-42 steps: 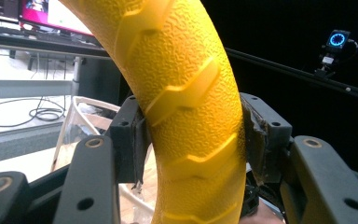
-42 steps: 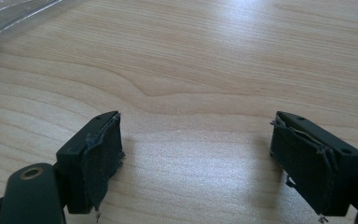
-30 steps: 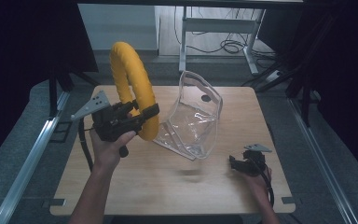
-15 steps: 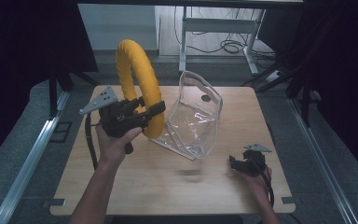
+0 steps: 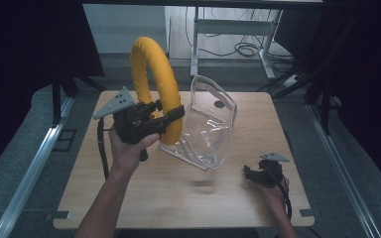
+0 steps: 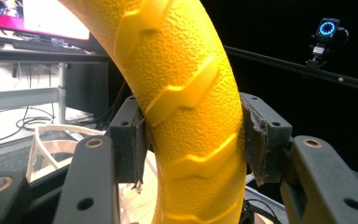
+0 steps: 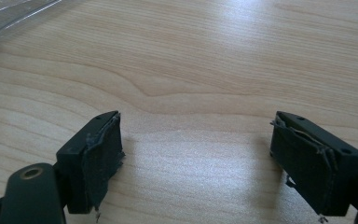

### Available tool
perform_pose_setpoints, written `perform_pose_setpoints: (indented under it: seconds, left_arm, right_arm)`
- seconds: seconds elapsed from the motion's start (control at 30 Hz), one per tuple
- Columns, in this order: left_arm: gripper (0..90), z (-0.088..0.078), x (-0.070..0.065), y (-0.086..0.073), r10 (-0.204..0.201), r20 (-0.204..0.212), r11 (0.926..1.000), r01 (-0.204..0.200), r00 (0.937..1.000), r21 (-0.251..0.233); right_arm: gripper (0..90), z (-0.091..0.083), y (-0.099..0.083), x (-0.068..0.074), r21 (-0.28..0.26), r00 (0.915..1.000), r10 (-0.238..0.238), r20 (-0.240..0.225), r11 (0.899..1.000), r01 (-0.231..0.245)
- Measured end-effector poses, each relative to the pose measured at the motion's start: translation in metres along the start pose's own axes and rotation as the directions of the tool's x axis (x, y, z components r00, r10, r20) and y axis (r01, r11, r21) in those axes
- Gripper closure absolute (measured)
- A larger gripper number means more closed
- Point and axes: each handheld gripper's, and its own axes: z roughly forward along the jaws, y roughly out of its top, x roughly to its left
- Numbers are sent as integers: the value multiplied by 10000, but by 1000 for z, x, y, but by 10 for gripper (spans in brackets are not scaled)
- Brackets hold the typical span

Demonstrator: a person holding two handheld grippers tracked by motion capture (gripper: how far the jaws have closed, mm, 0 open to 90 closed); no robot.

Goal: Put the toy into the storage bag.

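Nearest, at five o'clock on the worktop [image 5: 178, 198]: right tongs [image 5: 252, 174] resting low over bare wood, jaws spread wide with nothing between them. Farther in, at about ten o'clock: left tongs [image 5: 171, 116] raised above the surface, clamped tight on the lower part of a yellow ribbed ring [image 5: 154, 64], pads pressing both flanks, ring held upright. Just beside the ring, toward one o'clock of centre: clear plastic pouch [image 5: 208, 129] standing open on the wood.
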Motion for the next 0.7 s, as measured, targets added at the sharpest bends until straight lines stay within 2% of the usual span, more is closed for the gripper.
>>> perform_pose_setpoints:
  seconds: [0.2, 0.7]
  left_arm:
    - [472, 8, -10, 6, 128, 171, 9999, -129, 9998, 91]
    - [472, 29, -23, 11, 342, 512, 9990, -356, 9981, 264]
  right_arm:
    - [166, 0, 0, 0, -3, 10000, 37, 8, 10000, -37]
    - [166, 0, 0, 0, -38, 10000, -24, 30, 10000, 25]
